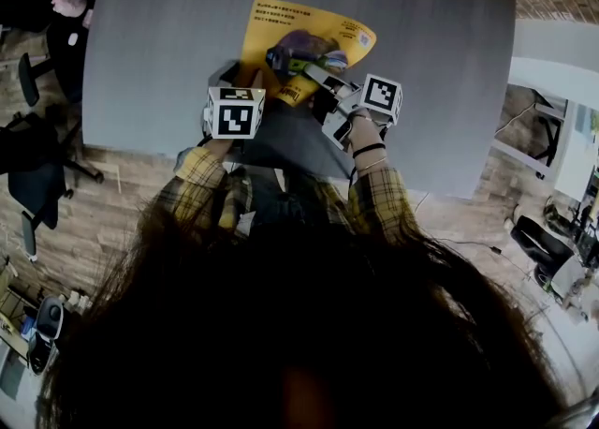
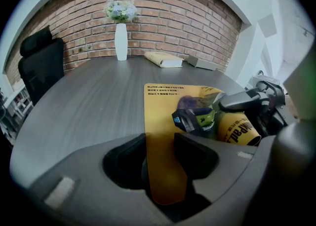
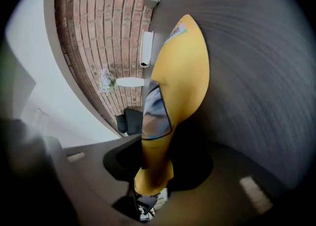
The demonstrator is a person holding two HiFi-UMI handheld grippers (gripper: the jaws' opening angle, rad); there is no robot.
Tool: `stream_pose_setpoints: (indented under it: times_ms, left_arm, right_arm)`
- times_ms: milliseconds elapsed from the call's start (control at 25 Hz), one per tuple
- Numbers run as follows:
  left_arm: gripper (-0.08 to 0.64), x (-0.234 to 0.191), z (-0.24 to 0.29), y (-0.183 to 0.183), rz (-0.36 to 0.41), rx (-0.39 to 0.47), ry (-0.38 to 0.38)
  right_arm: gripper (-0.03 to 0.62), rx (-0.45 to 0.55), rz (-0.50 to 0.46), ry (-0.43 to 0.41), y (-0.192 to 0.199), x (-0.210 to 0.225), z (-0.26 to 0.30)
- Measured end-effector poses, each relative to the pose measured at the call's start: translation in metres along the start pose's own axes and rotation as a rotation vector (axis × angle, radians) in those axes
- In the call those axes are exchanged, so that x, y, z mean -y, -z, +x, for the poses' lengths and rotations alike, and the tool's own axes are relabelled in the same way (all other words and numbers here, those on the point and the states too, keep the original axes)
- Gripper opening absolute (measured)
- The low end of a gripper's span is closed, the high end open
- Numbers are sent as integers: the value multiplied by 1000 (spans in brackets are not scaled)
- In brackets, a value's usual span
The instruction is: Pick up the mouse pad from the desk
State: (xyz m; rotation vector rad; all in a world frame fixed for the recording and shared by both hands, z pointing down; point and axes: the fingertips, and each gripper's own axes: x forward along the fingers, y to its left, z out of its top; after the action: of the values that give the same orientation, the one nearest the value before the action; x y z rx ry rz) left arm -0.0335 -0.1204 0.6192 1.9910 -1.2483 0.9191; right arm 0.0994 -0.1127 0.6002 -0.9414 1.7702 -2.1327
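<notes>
A yellow mouse pad (image 1: 281, 29) with a printed picture lies on the grey desk (image 1: 159, 52), its near part lifted. My left gripper (image 1: 240, 75) is shut on the pad's near edge; in the left gripper view the pad (image 2: 163, 106) runs straight down between the left gripper's jaws (image 2: 165, 163). My right gripper (image 1: 301, 64) reaches in from the right and is shut on the pad's right near part, which curls up into a roll there (image 2: 237, 126). In the right gripper view the pad (image 3: 180, 72) stands edge-on and is pinched between the right gripper's jaws (image 3: 153, 166).
At the desk's far side stand a white vase with flowers (image 2: 121, 35), a closed book (image 2: 165, 59) and a flat grey item (image 2: 200, 63). A black office chair (image 2: 42, 67) is at the left. More chairs (image 1: 37, 174) stand on the wood floor.
</notes>
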Motion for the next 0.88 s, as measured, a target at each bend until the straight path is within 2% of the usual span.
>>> stream_pose_setpoints:
  times_ms: [120,200,720,880]
  left_arm:
    - [186,0,0,0,1,6,4]
    - [186,0,0,0,1,9,5]
    - [187,-1,-1,1,21,9,18]
    - [167,-5,-1,-2,31,16,-1]
  right_arm:
    - [56,33,19,-18,2,3,-4]
    - [26,47,28,-28,2,5,-7]
    - [23,32,-2,-45,7,0,-14]
    - [23,23,-19,-57,7,-8,-15]
